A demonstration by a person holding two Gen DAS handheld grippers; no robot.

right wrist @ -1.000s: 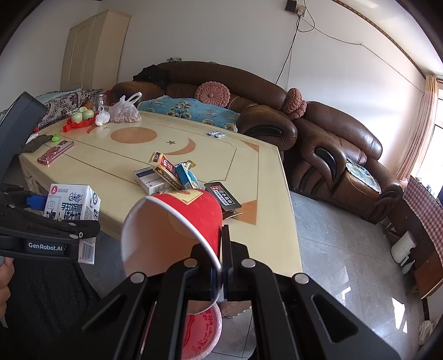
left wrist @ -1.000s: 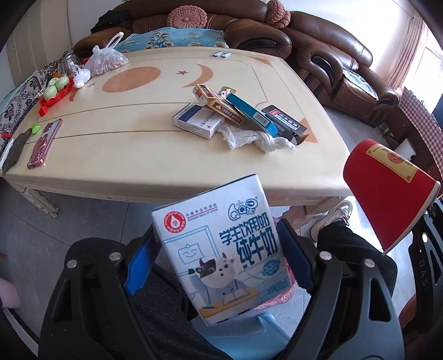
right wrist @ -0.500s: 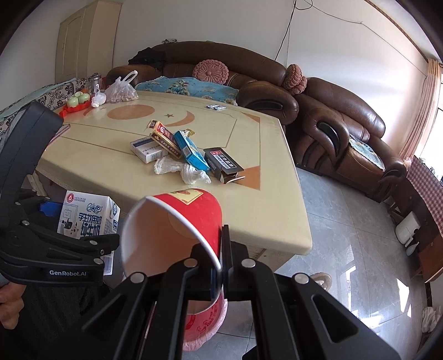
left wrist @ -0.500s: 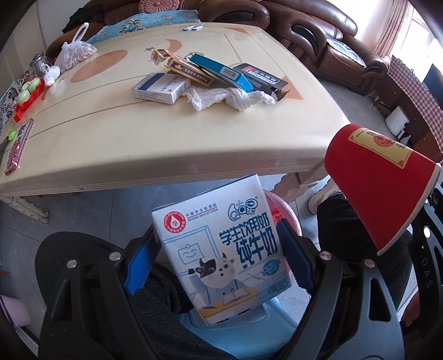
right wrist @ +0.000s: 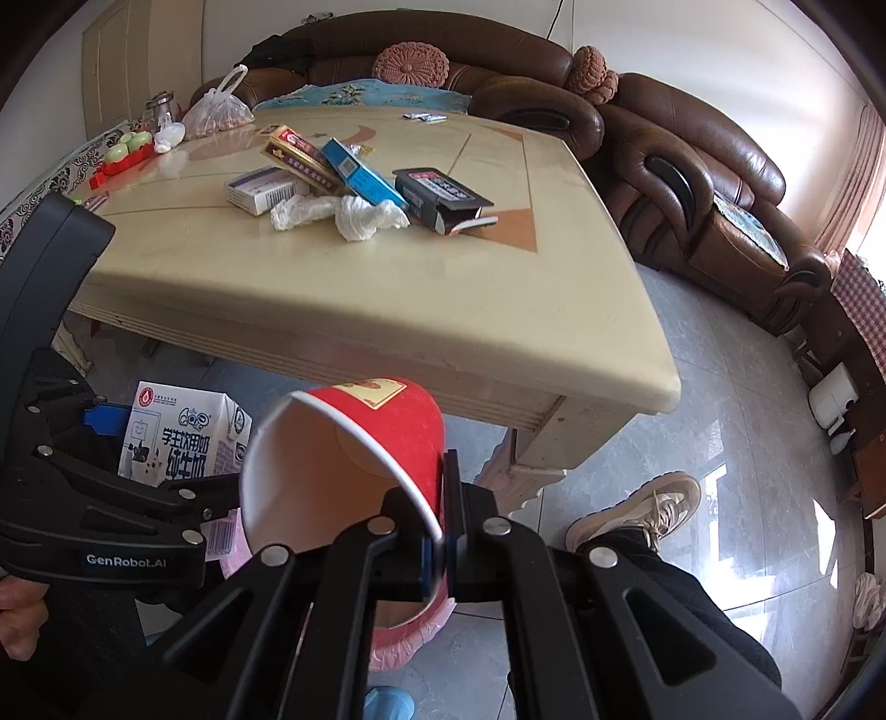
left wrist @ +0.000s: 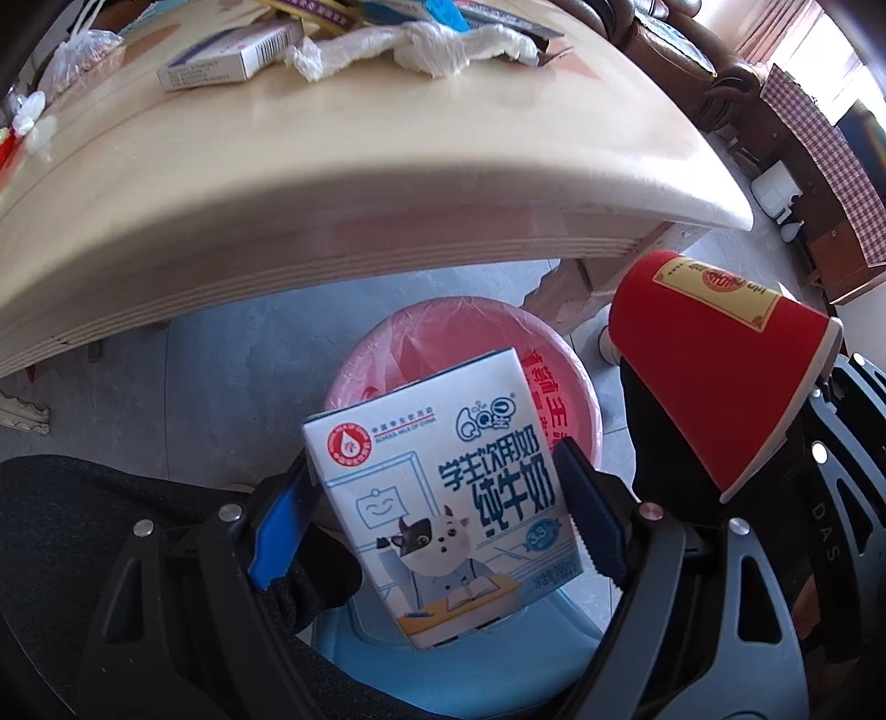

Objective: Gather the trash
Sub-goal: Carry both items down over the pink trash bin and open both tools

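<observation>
milk carton (left wrist: 443,493) above bin (left wrist: 576,387), cup (left wrist: 714,365) right

My left gripper (left wrist: 443,509) clamps a milk carton (left wrist: 448,498) by its two sides, blue pads pressed against it, printed face with the cartoon cow turned toward me. Straight beyond the carton sits a pink-lined bin (left wrist: 459,332) on the grey floor, just past the near edge of the table (left wrist: 332,183). To my right a red paper cup (left wrist: 714,365) hangs tilted, base toward the table's near right corner. On the tabletop's far side lie a white box (left wrist: 232,58) and crumpled white tissue (left wrist: 421,47), touching.
</observation>
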